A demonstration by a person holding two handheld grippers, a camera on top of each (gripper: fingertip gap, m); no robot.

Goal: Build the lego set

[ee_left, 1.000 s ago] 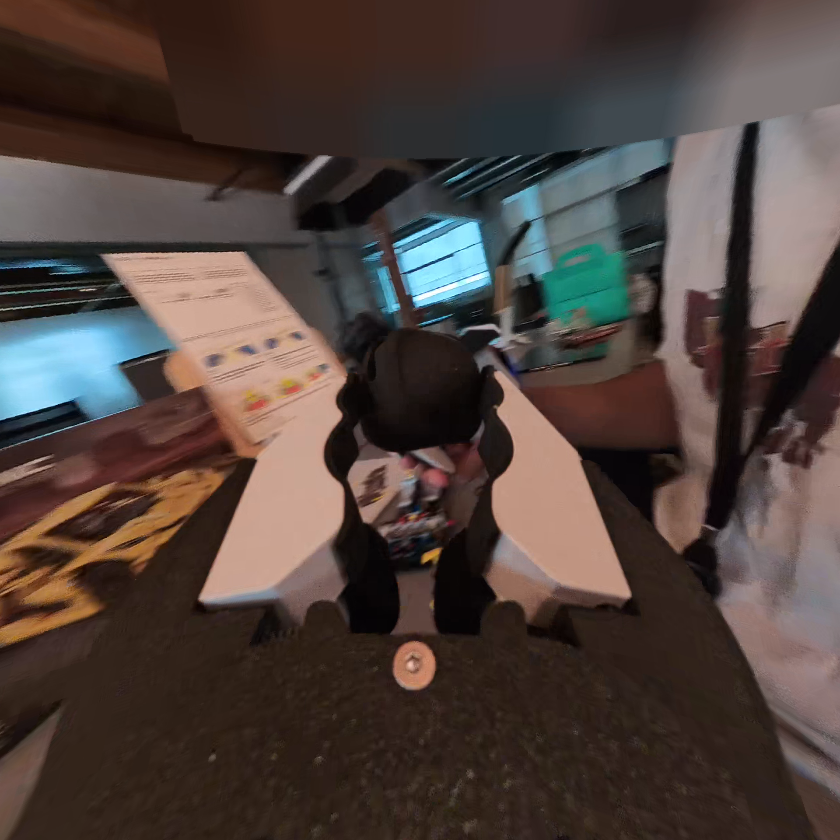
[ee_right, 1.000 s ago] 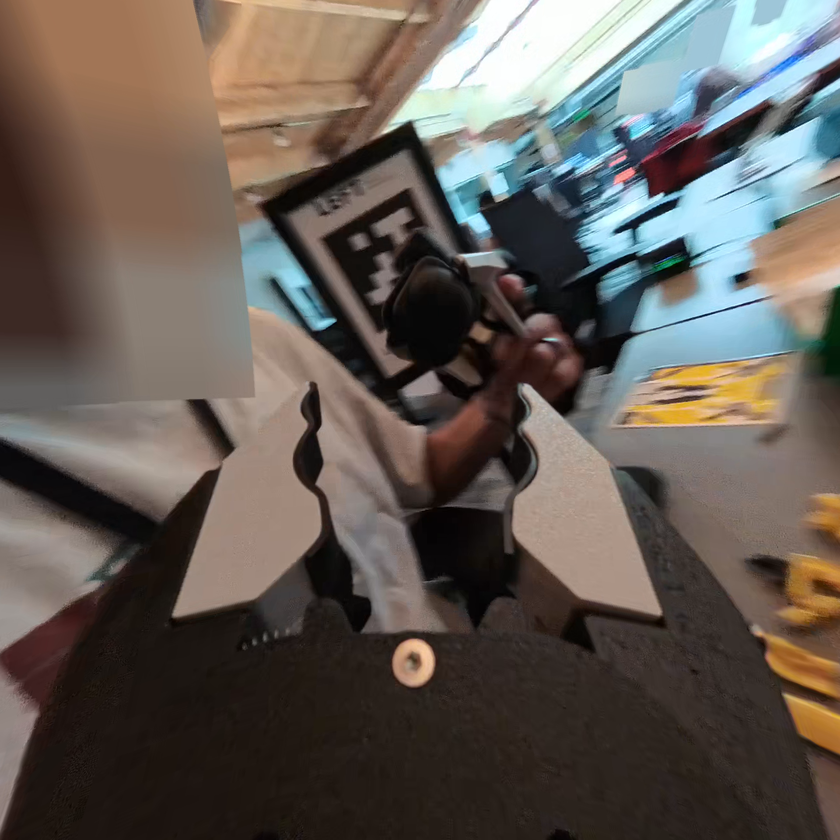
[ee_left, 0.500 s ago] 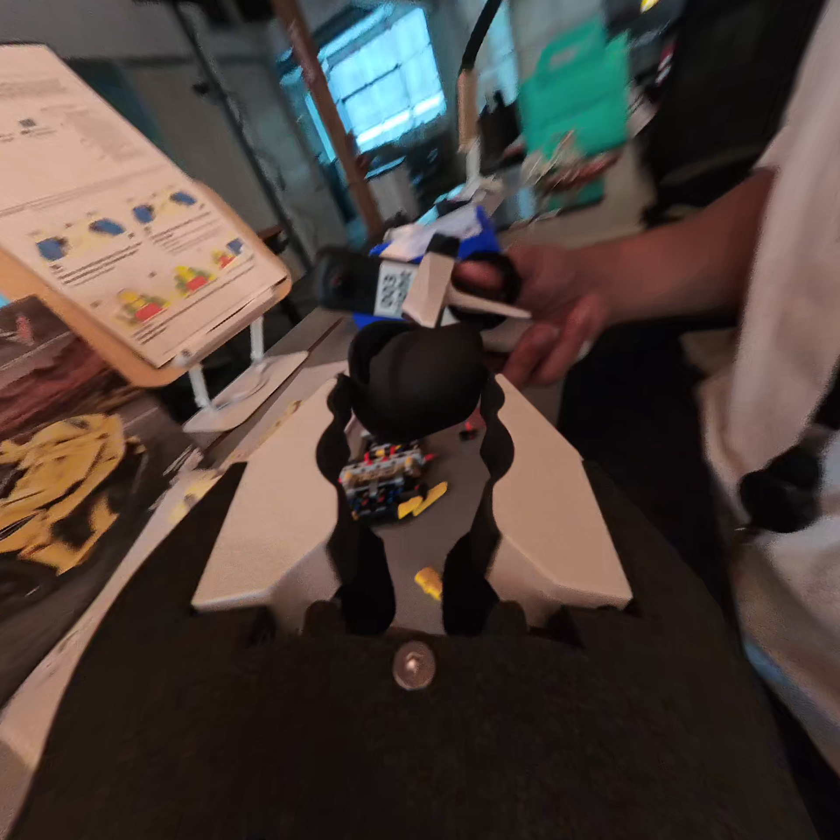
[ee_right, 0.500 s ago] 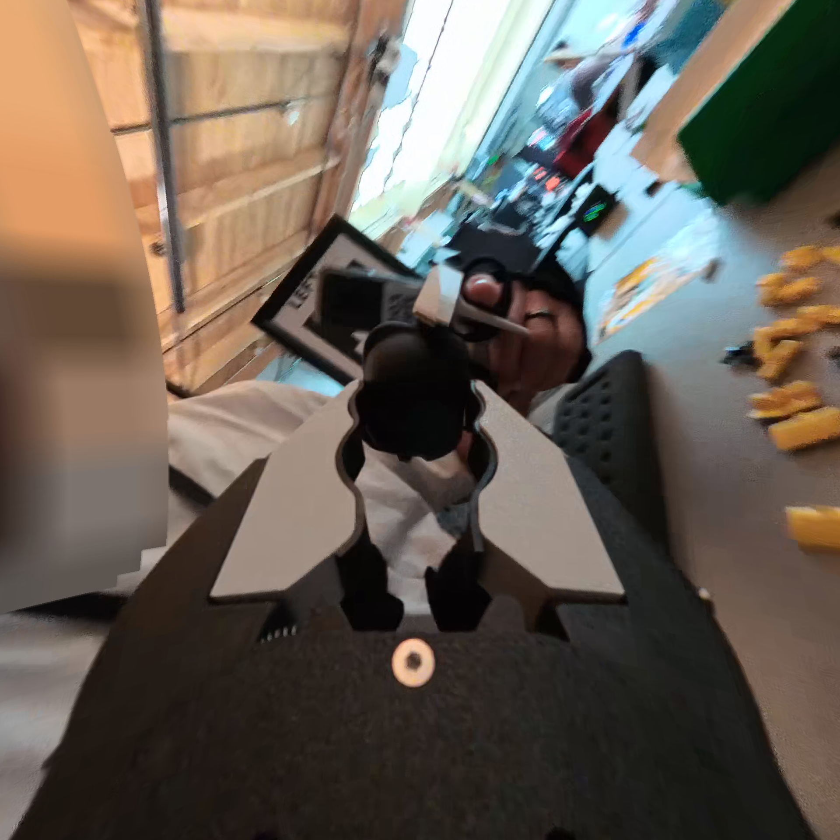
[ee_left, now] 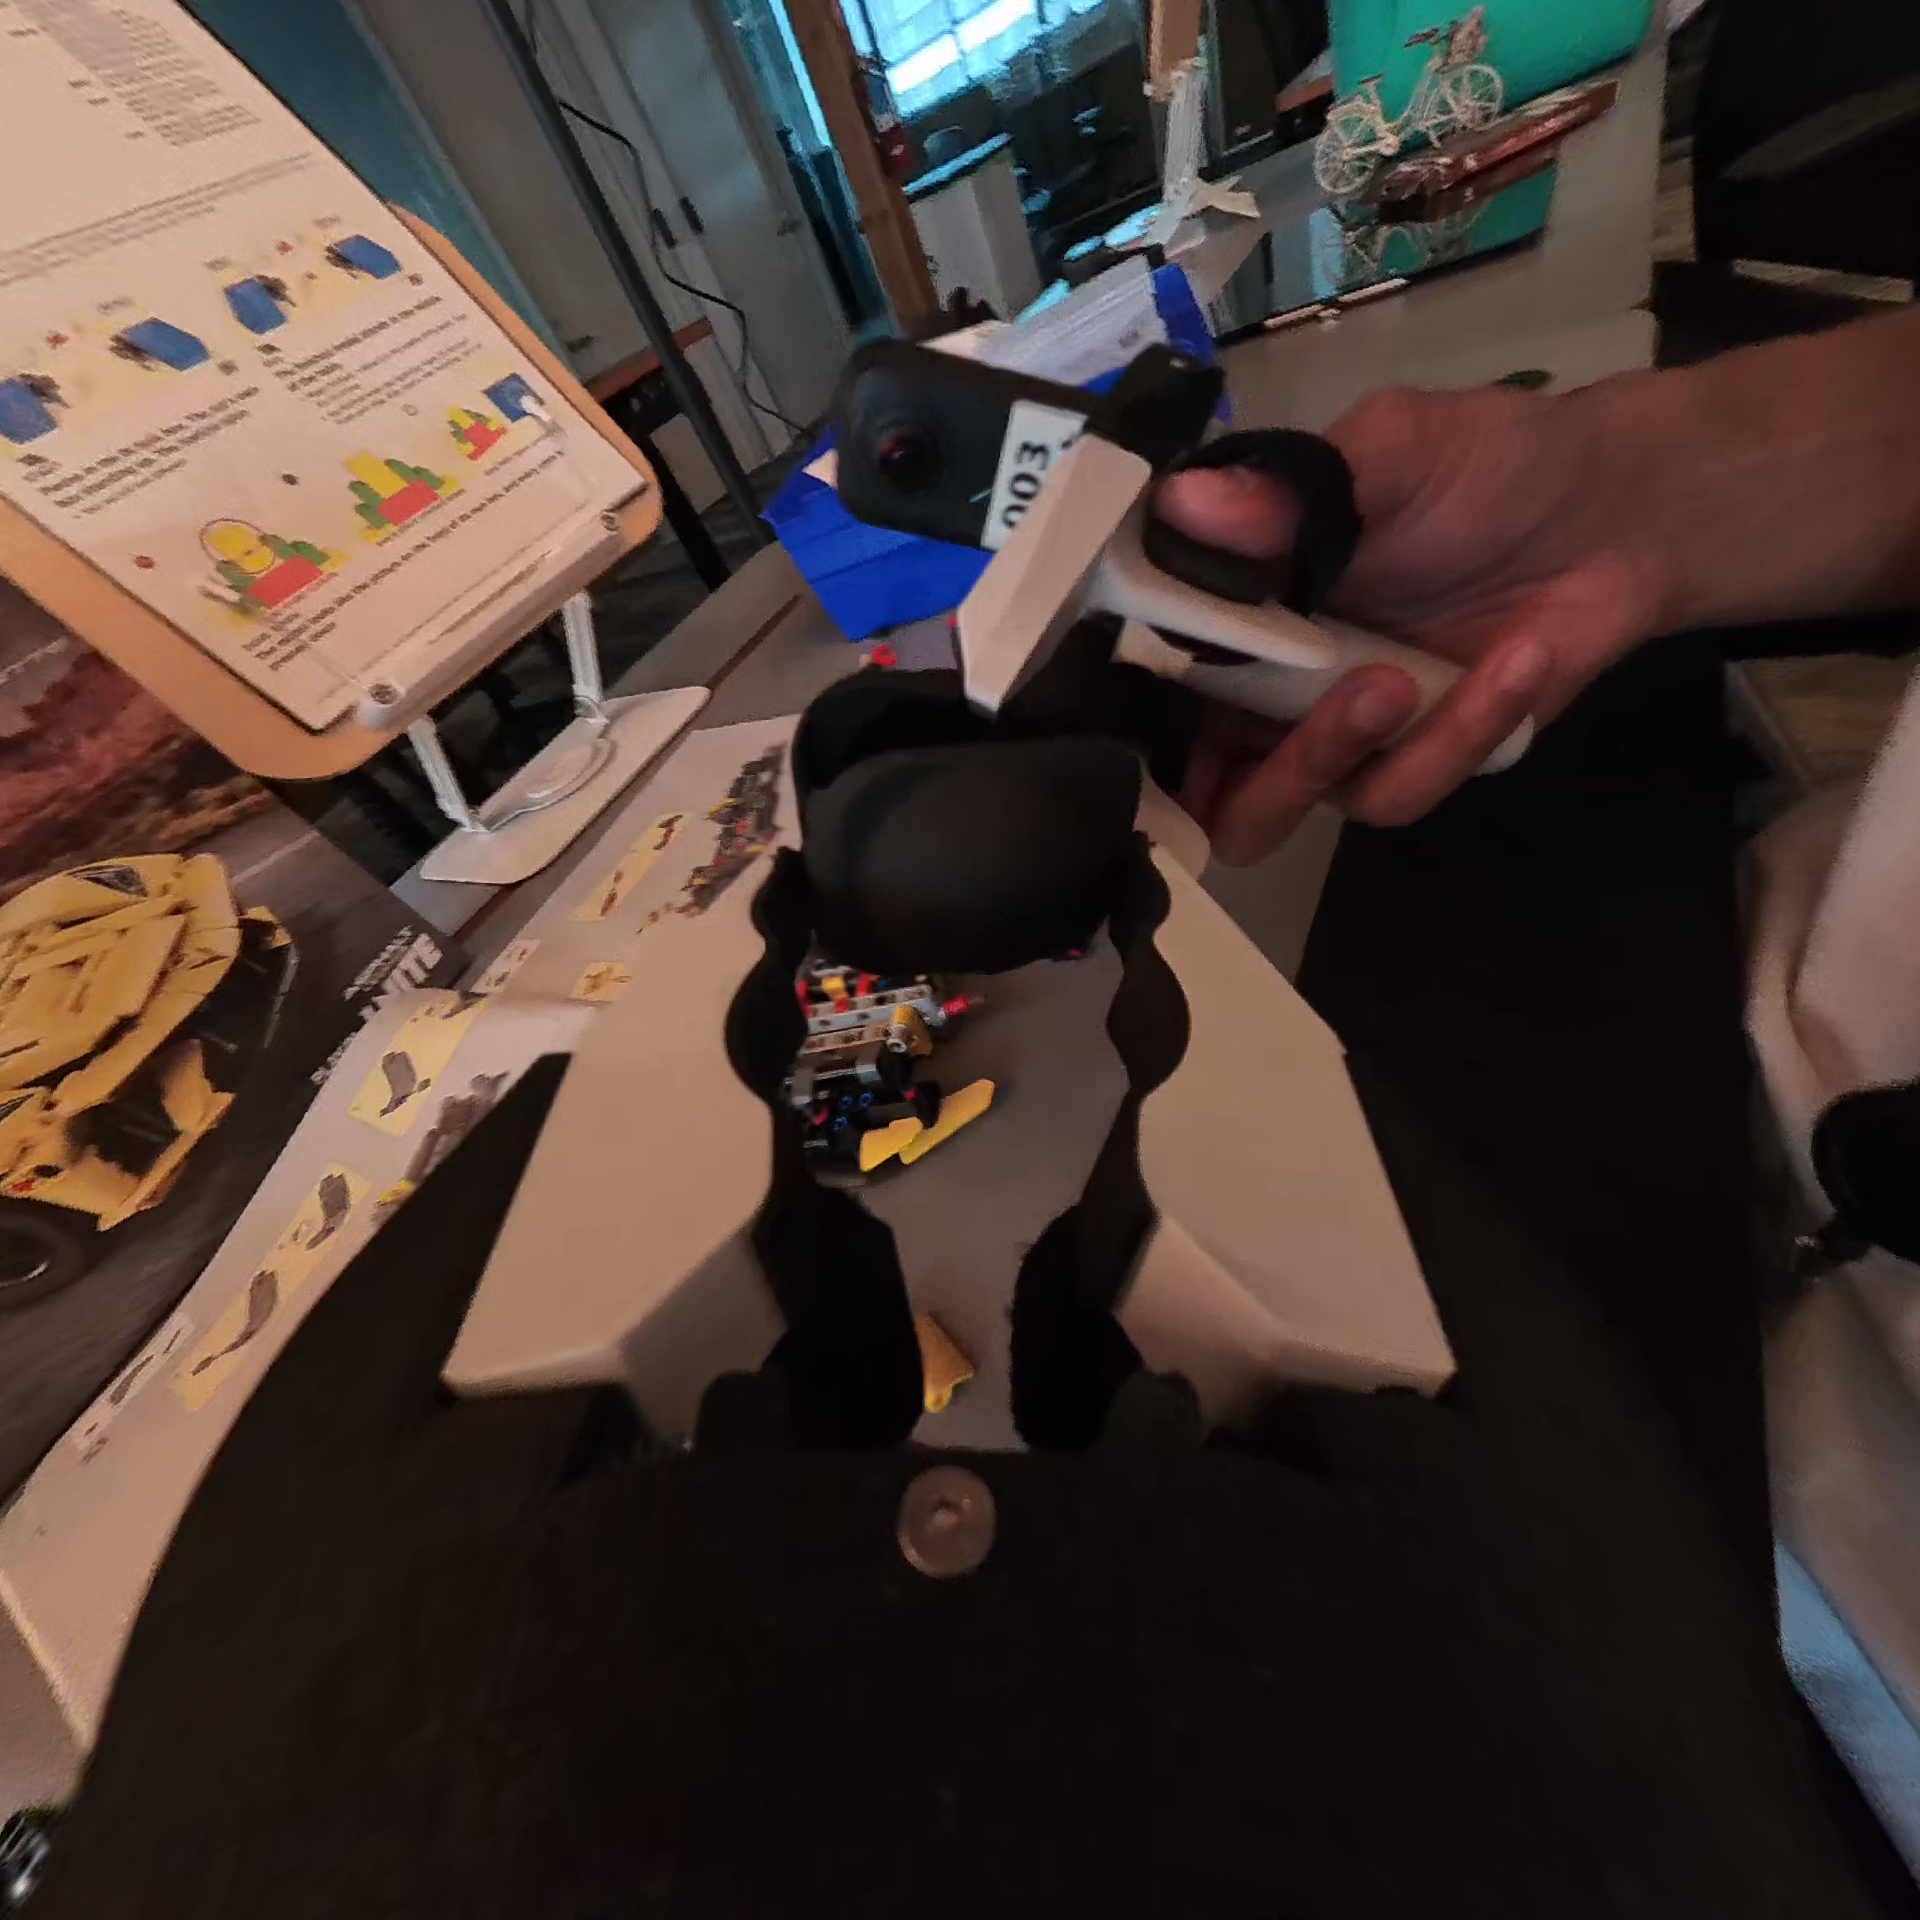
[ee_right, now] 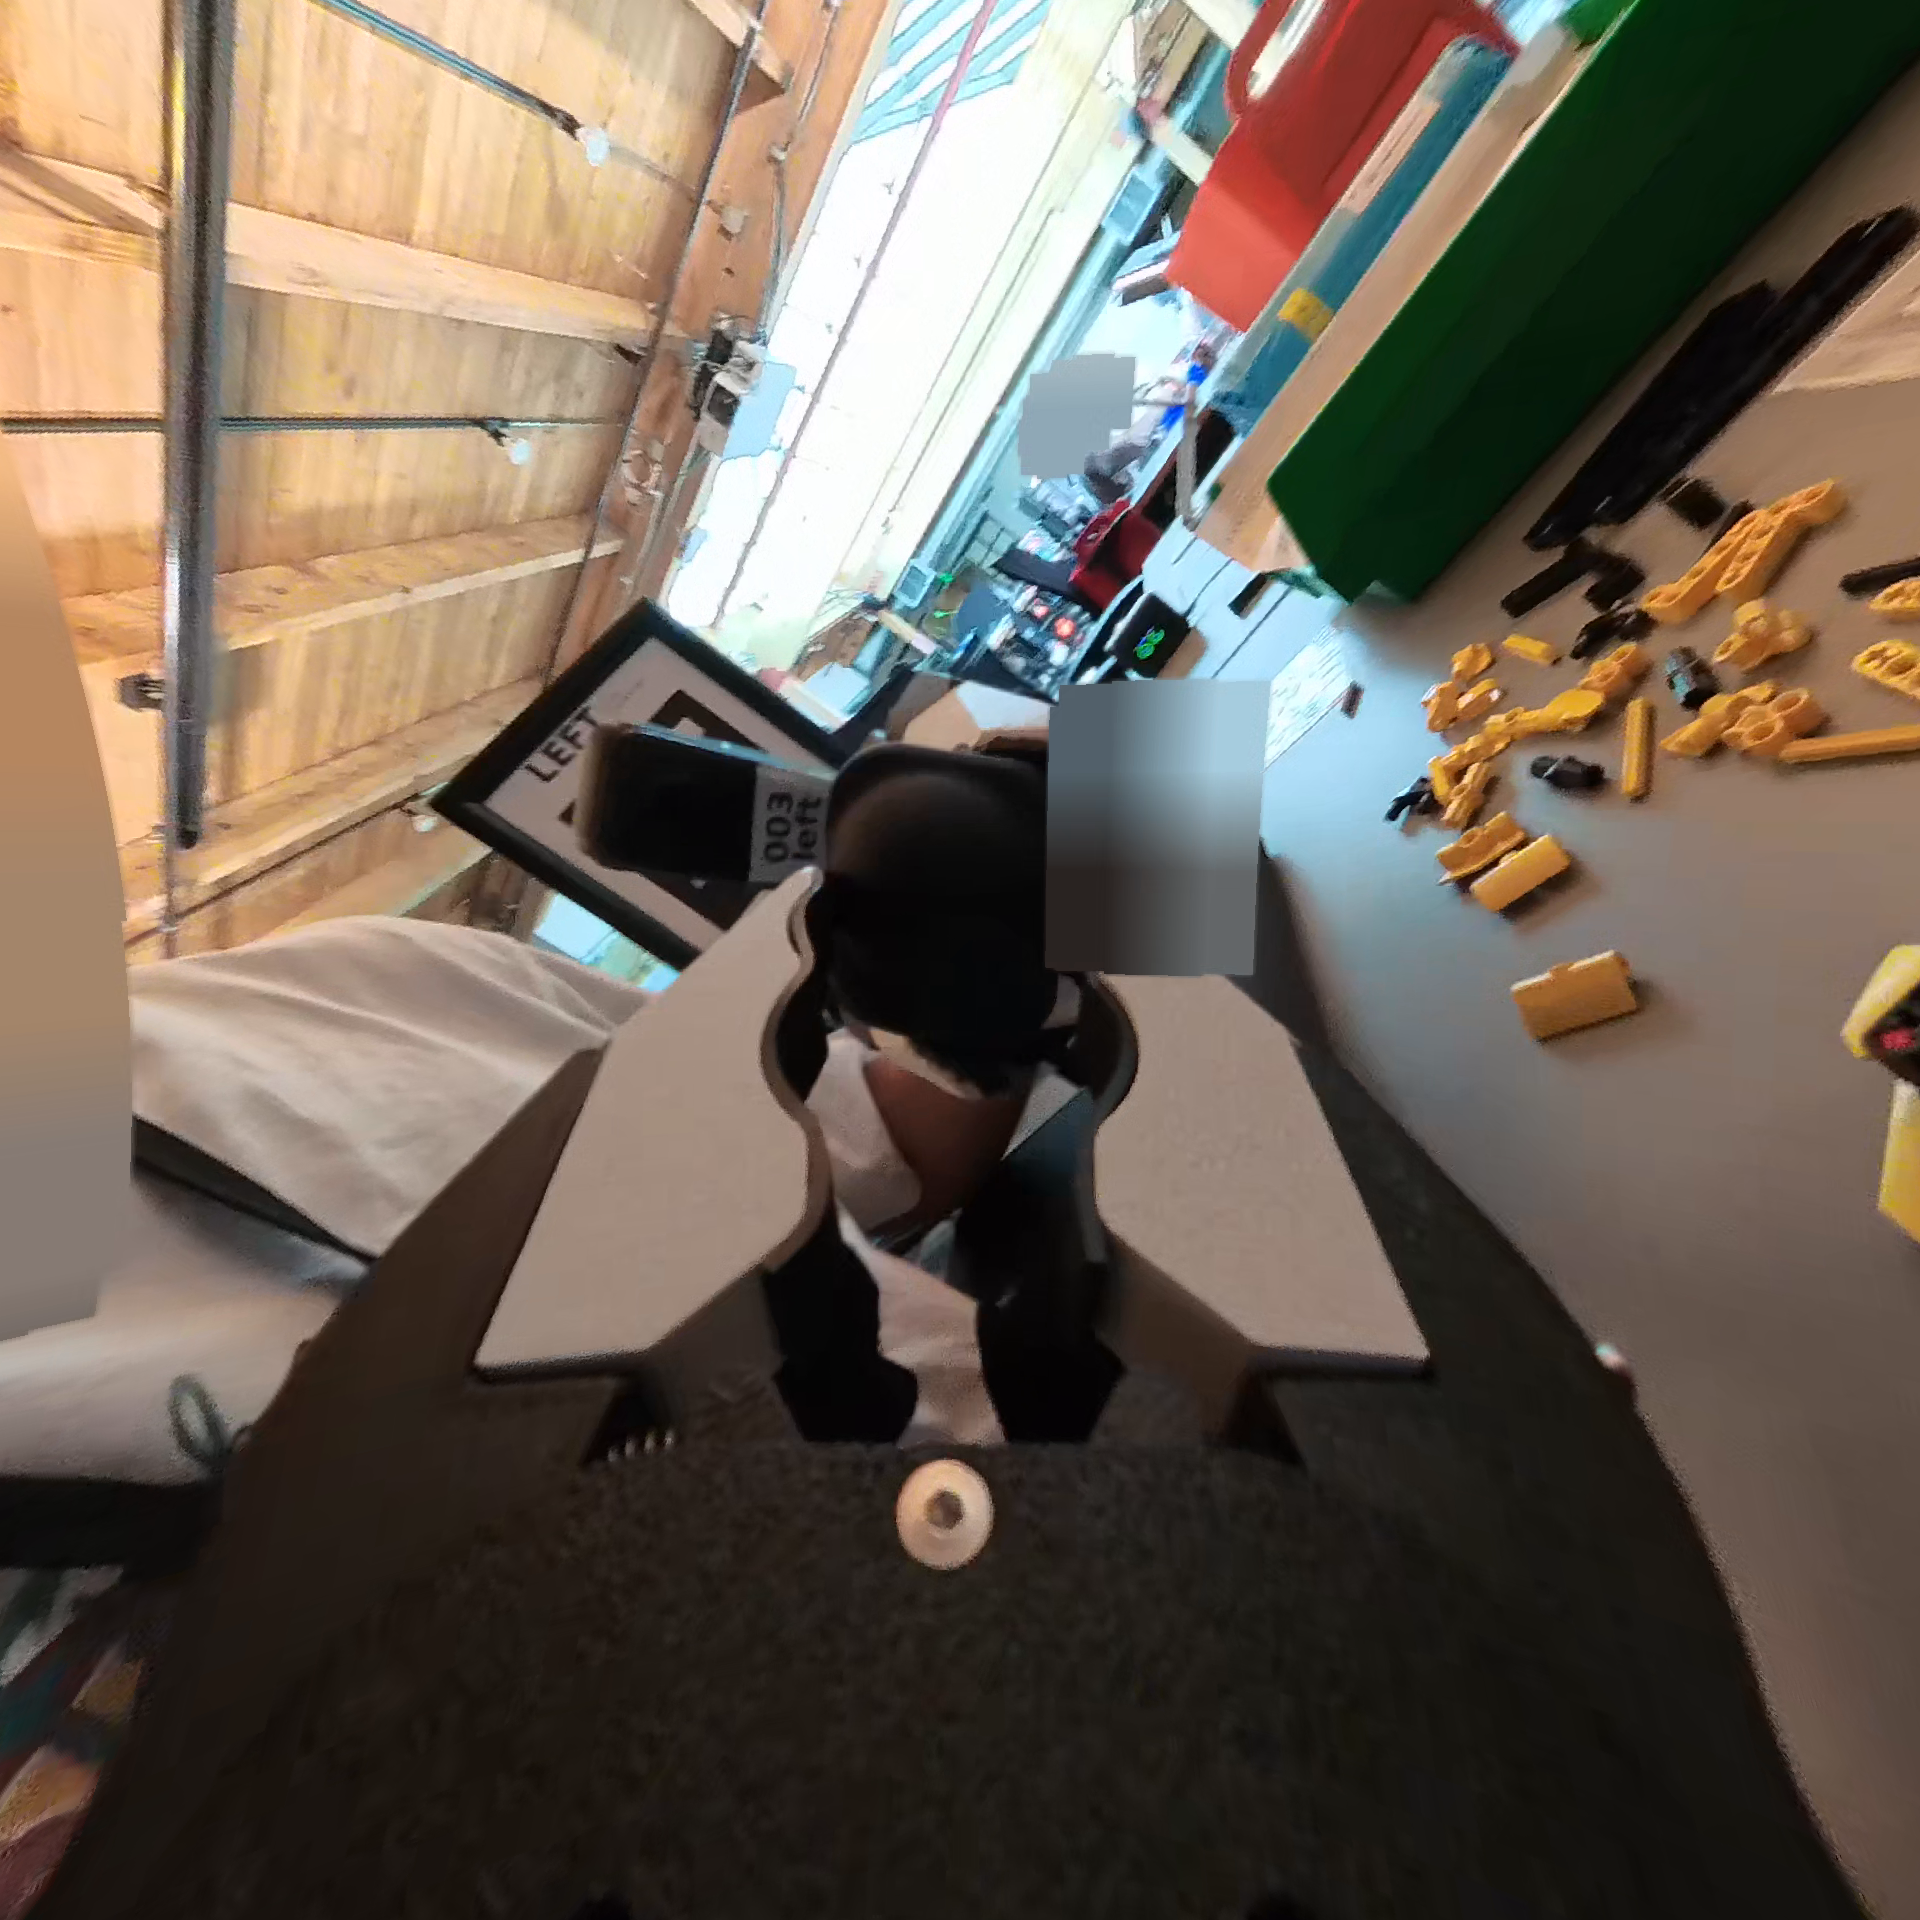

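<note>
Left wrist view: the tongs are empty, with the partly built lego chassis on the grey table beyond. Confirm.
Not empty: the left wrist view shows the left tongs shut on a black round piece. The partly built lego chassis does lie on the grey table beyond.

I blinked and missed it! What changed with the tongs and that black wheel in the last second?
The right tongs, open a second ago, closed on the black wheel. Both tongs swung down toward the table and the half-built car. The left tongs kept their grip on the wheel throughout.
</note>
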